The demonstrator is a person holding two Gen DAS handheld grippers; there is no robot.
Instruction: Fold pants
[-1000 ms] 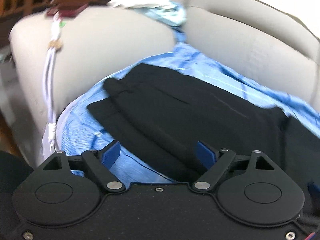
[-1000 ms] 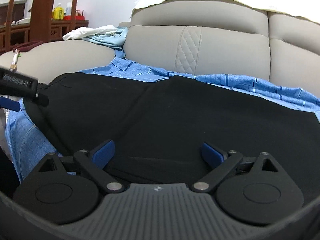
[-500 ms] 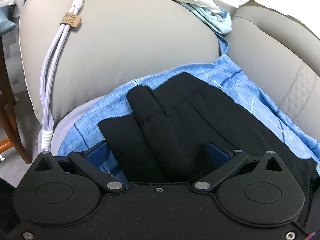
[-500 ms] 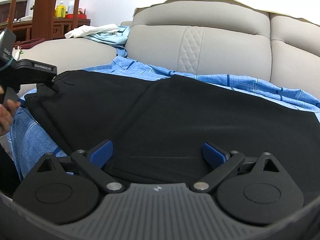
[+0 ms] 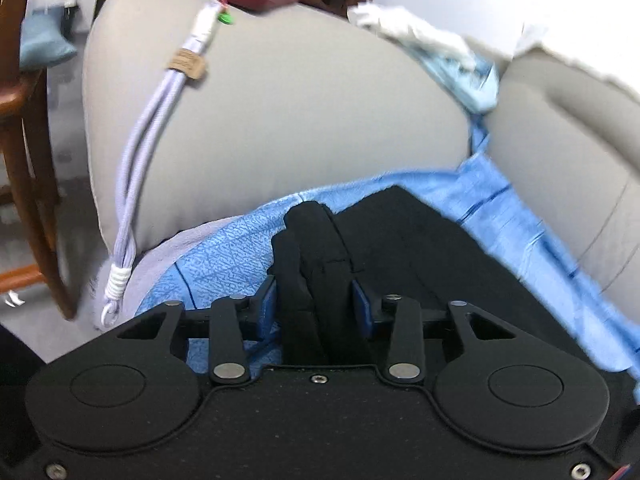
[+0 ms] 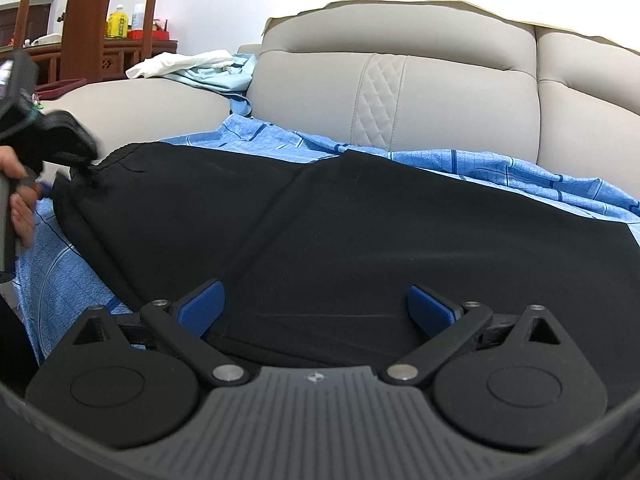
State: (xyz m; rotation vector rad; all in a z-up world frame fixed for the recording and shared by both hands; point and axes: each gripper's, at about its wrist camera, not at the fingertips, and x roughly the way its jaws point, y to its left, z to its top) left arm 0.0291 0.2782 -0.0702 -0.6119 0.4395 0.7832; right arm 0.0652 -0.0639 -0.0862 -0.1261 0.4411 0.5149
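Black pants (image 6: 360, 224) lie spread on a blue checked sheet (image 6: 500, 168) on the sofa seat. My left gripper (image 5: 316, 304) is shut on a bunched end of the pants (image 5: 316, 248) near the sofa arm. That gripper also shows at the left edge of the right wrist view (image 6: 60, 148), held by a hand at the pants' left end. My right gripper (image 6: 316, 308) is open, its blue pads (image 6: 202, 306) spread over the near edge of the pants.
The grey sofa arm (image 5: 280, 120) stands close ahead of the left gripper, with a lilac cord (image 5: 136, 176) hanging over it. White and light-blue clothes (image 6: 200, 68) lie on the arm. The sofa backrest (image 6: 400, 96) stands behind. Wooden furniture (image 6: 88, 20) is at far left.
My left gripper has moved in and shut on the pants' end, bunching the cloth between its pads. My right gripper stays open in much the same place.
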